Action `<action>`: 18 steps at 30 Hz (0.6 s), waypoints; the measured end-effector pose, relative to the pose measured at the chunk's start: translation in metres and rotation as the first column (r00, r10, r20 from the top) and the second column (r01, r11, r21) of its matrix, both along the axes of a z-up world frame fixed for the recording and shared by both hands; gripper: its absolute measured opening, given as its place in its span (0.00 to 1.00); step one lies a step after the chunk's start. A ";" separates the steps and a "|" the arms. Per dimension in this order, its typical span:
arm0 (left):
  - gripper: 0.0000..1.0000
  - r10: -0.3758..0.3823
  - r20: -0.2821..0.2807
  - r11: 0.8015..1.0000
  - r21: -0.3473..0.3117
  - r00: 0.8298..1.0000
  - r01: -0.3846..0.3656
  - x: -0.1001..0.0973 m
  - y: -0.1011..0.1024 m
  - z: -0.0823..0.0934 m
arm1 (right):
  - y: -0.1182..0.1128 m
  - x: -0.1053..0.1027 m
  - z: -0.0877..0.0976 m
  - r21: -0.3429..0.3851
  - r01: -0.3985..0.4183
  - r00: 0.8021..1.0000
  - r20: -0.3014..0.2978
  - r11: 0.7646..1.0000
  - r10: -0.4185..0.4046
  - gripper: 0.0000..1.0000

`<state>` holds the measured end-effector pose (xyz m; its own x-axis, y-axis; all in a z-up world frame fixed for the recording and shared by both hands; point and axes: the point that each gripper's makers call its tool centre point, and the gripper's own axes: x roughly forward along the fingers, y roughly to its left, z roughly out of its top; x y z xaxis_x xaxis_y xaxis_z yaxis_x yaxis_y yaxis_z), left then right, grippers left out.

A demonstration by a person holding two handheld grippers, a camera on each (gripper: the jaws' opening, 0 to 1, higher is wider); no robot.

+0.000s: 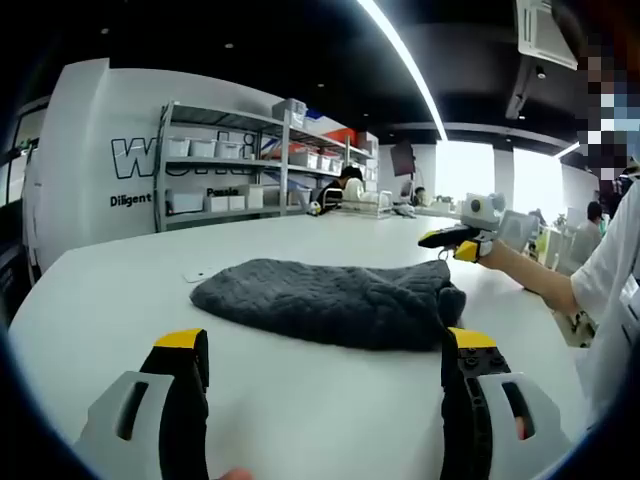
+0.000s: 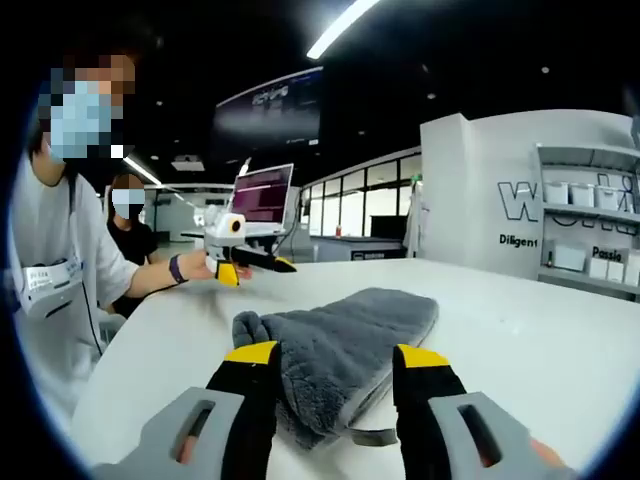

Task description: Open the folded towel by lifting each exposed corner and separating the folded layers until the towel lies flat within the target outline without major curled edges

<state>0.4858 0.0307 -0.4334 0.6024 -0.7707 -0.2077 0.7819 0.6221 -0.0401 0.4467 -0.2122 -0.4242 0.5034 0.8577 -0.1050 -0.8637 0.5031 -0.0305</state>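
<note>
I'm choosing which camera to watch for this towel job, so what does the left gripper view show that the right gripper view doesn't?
Left gripper view: the grey towel seen along its full long side, lying beyond the open left tongs.

Right gripper view: the towel's short end with its pale hem between the open right tongs, an open laptop, and a second person behind.

Both: the folded towel on the white table, the shelves of white bins, and the person in white.

Both grippers, left gripper point(image 1: 325, 375) and right gripper point(image 2: 333, 385), have grey slotted bodies, black jaws and yellow tips (wearer in white short sleeve point(image 1: 610, 275)).
</note>
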 end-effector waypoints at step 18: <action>0.96 0.000 0.007 1.000 -0.007 1.000 0.000 -0.003 -0.001 0.001 | -0.015 0.011 -0.025 -0.033 0.055 0.994 -0.092 0.998 -0.058 0.99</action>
<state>0.4831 0.0294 -0.4328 0.6040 -0.7720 -0.1982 0.7821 0.6220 -0.0392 0.4579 -0.2271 -0.4491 0.5380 0.8238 -0.1789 -0.8335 0.5515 0.0331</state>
